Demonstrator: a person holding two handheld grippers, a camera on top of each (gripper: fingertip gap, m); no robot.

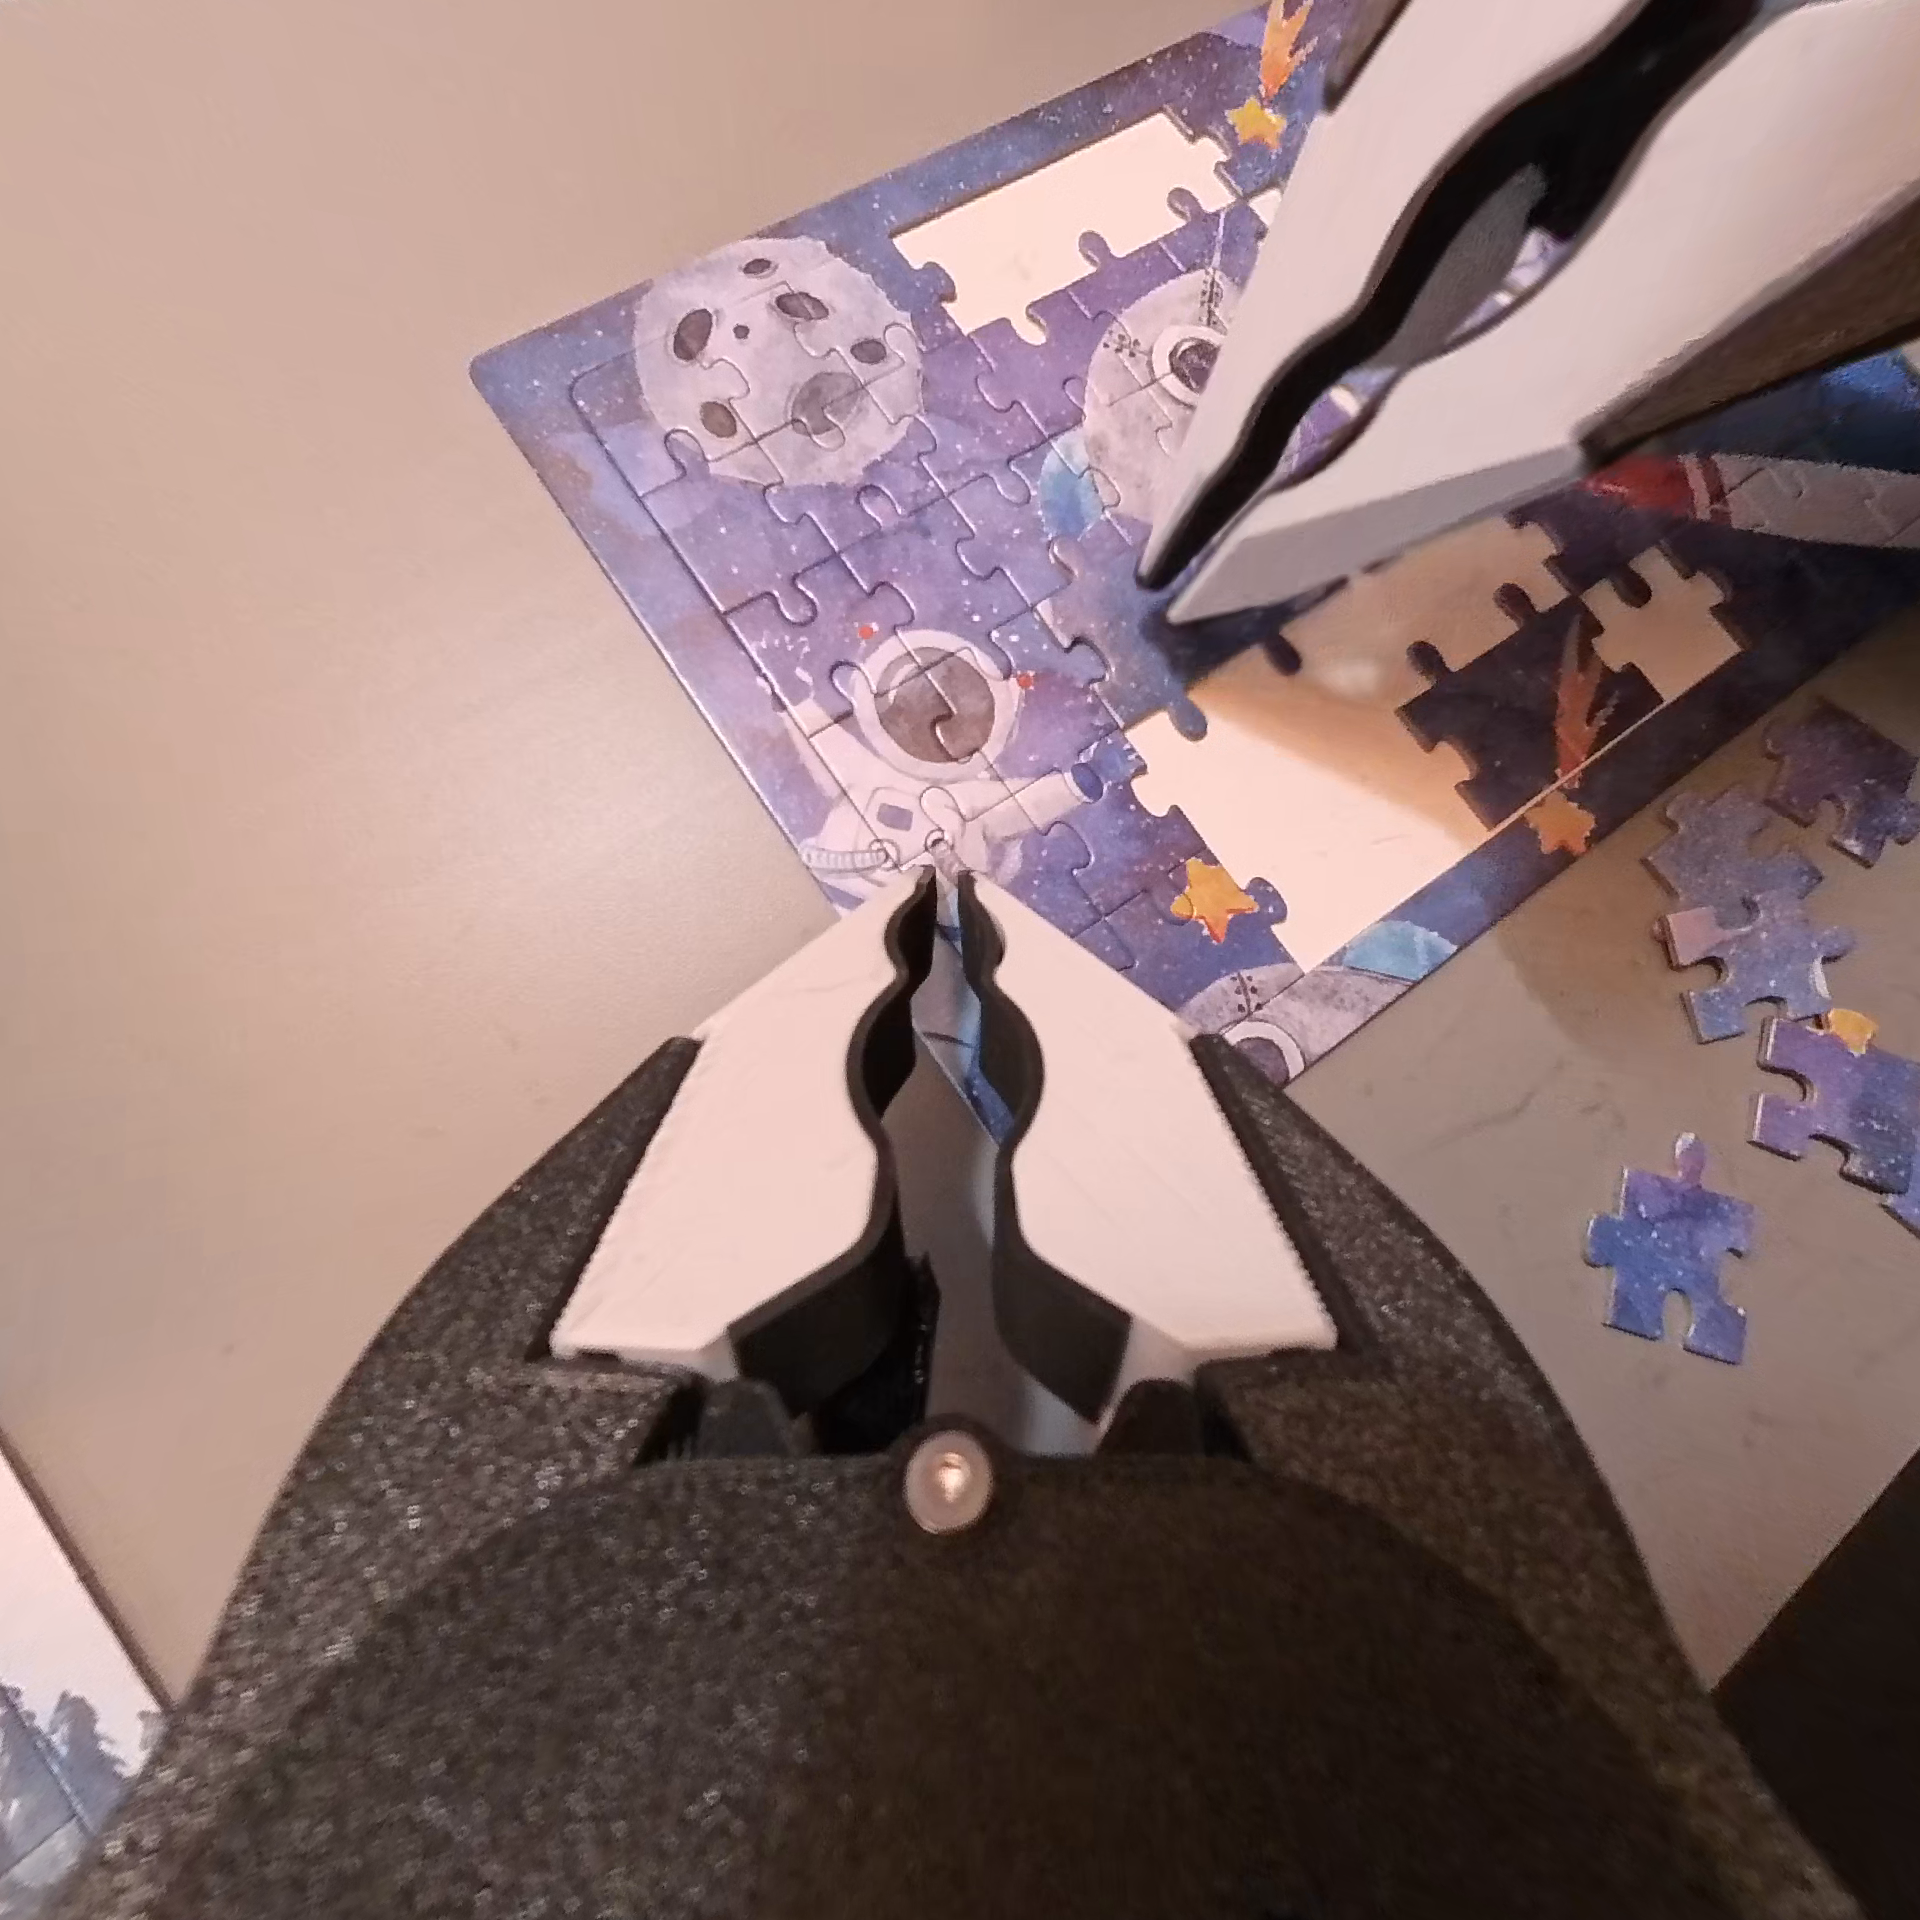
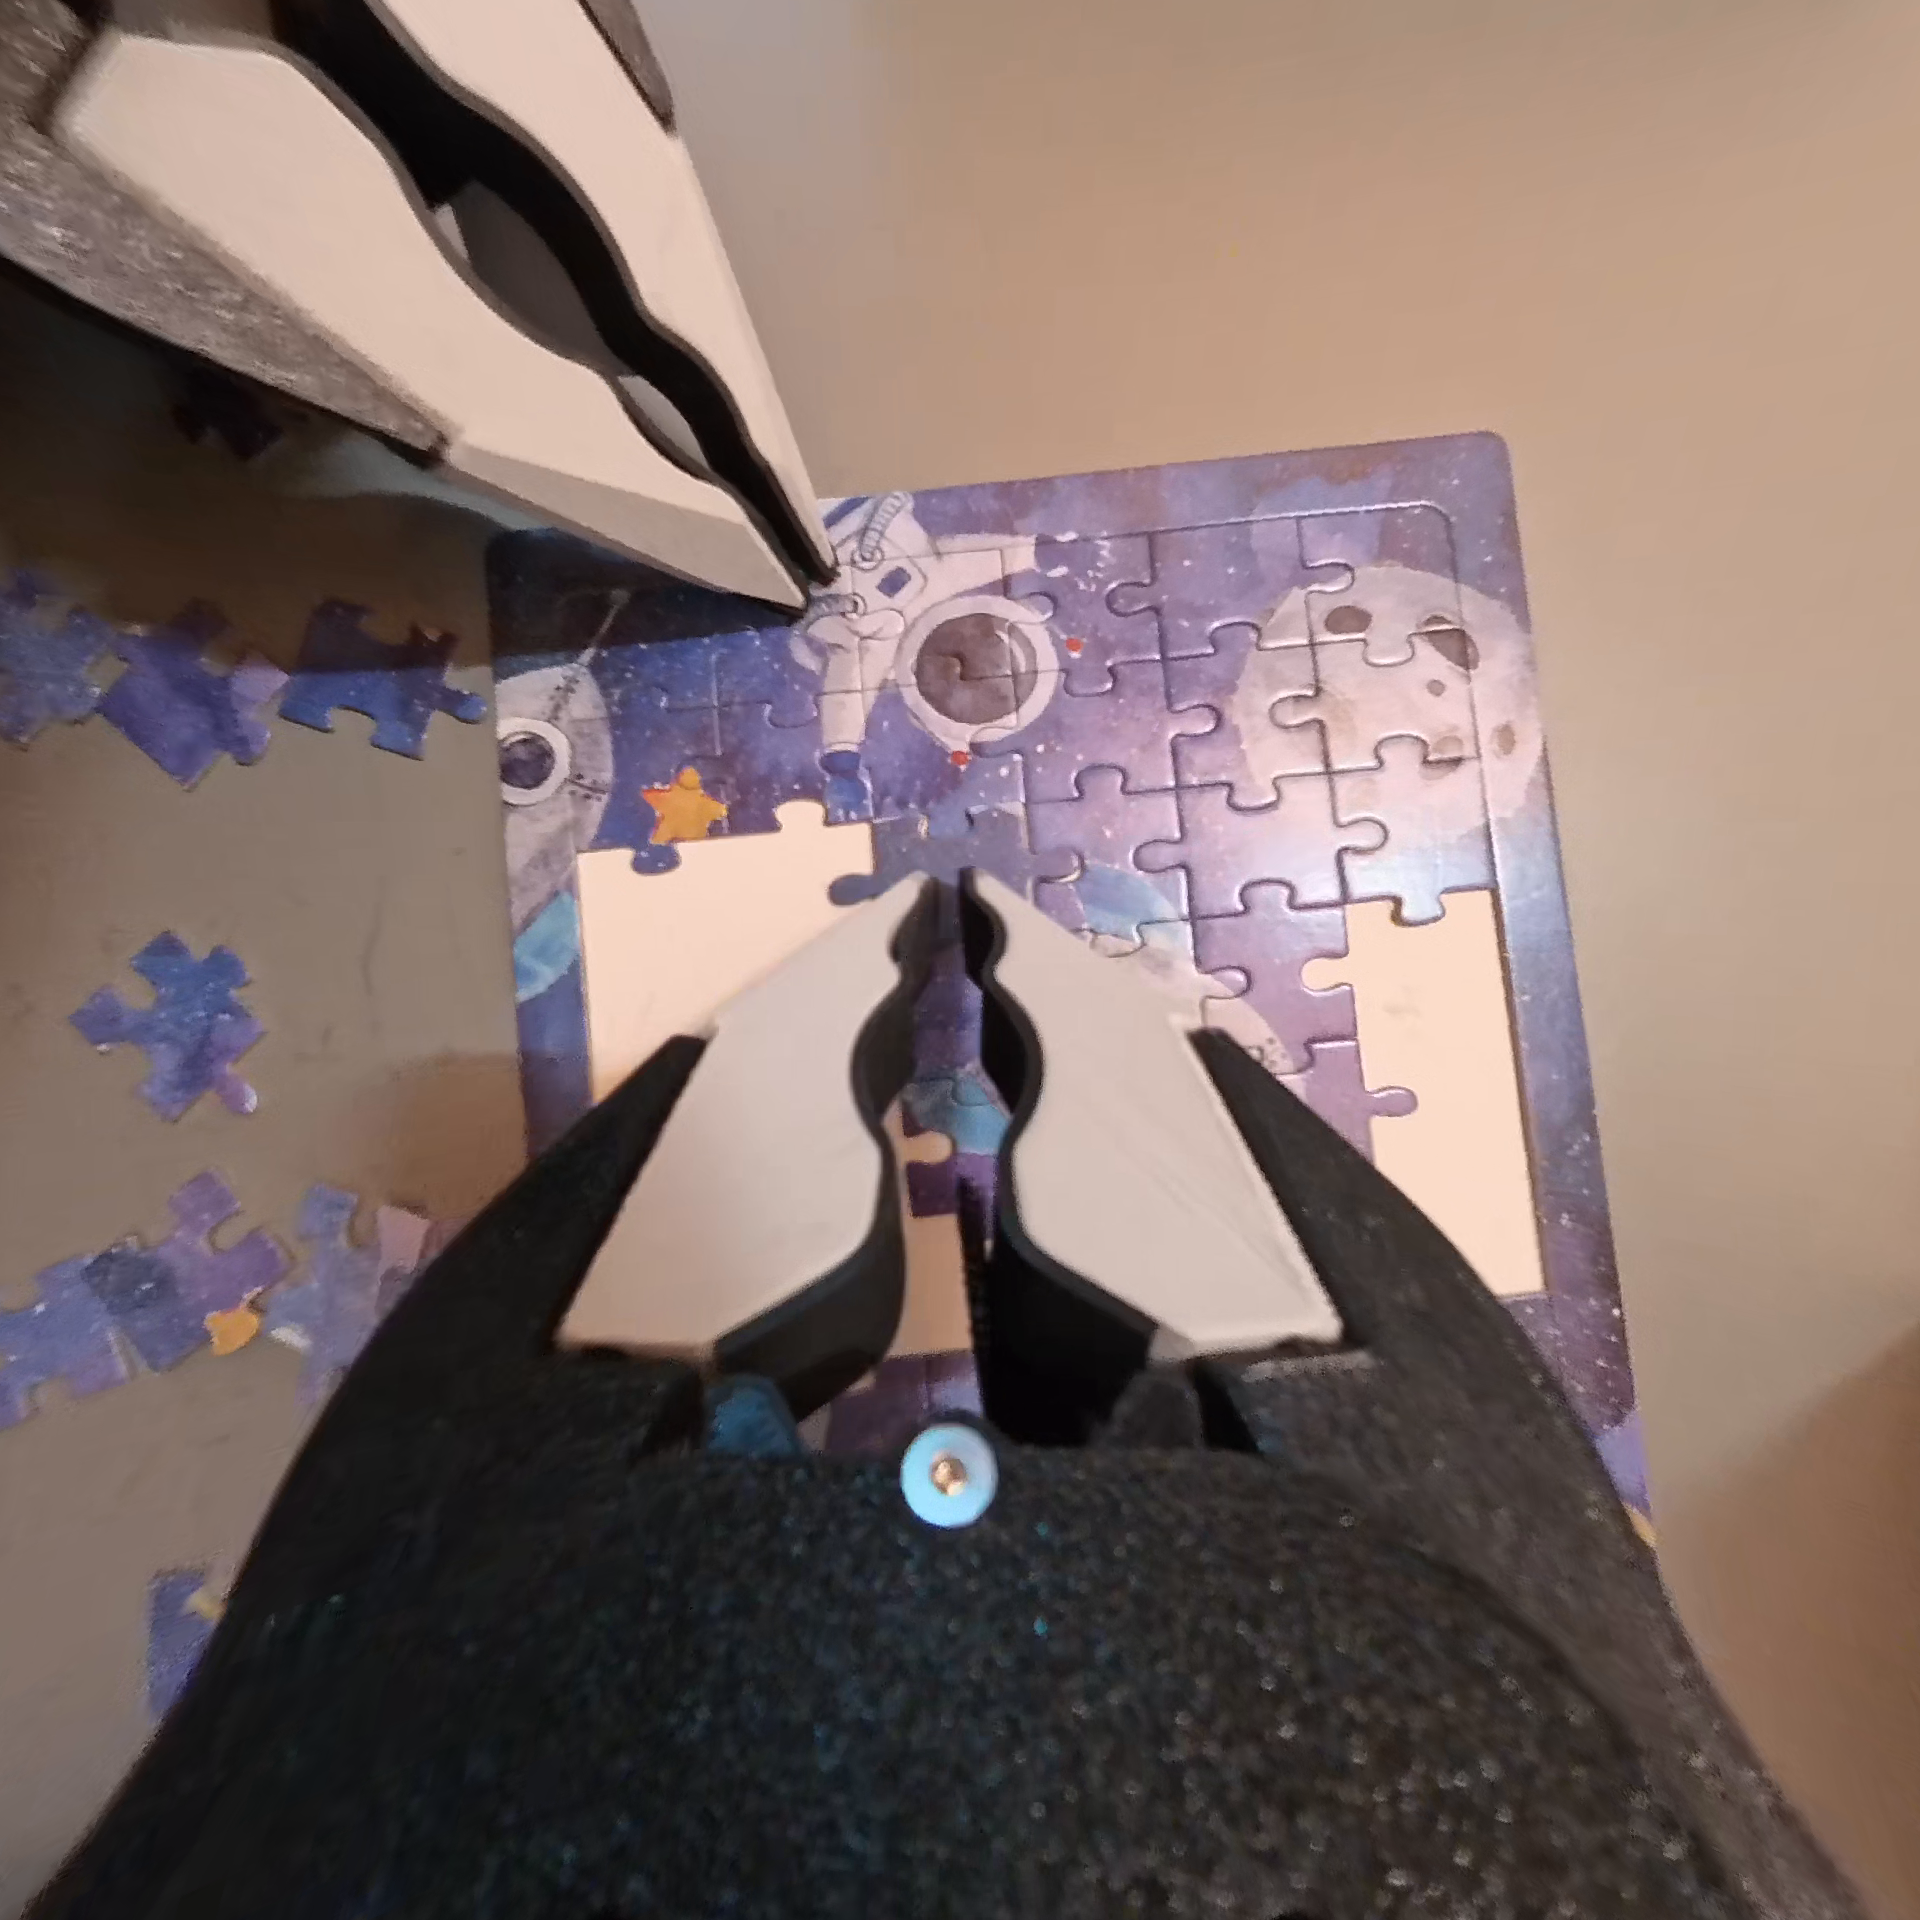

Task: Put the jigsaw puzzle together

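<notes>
A space-themed jigsaw puzzle sits in its blue frame (image 1: 525, 376) on a beige table, mostly filled, with an astronaut (image 1: 914, 717) and a moon (image 1: 769, 353). Bare gaps (image 1: 1340, 790) remain. My left gripper (image 1: 945, 881) is shut, its tips resting on the frame edge beside the astronaut; it also shows in the right wrist view (image 2: 816, 582). My right gripper (image 2: 945, 883) is shut, its tips down on a dark blue piece (image 2: 925, 847) at the edge of a bare gap (image 2: 727, 935); it also shows in the left wrist view (image 1: 1164, 587). The frame (image 2: 1501, 665) has a second gap (image 2: 1434, 1091).
Several loose blue-purple pieces lie on the table beside the frame (image 1: 1756, 935), (image 1: 1673, 1257), (image 2: 187, 696), (image 2: 171, 1023), (image 2: 156, 1299). A printed picture or box (image 1: 52, 1766) shows at the bottom left. A dark drop past the table edge (image 1: 1849, 1558) is at the lower right.
</notes>
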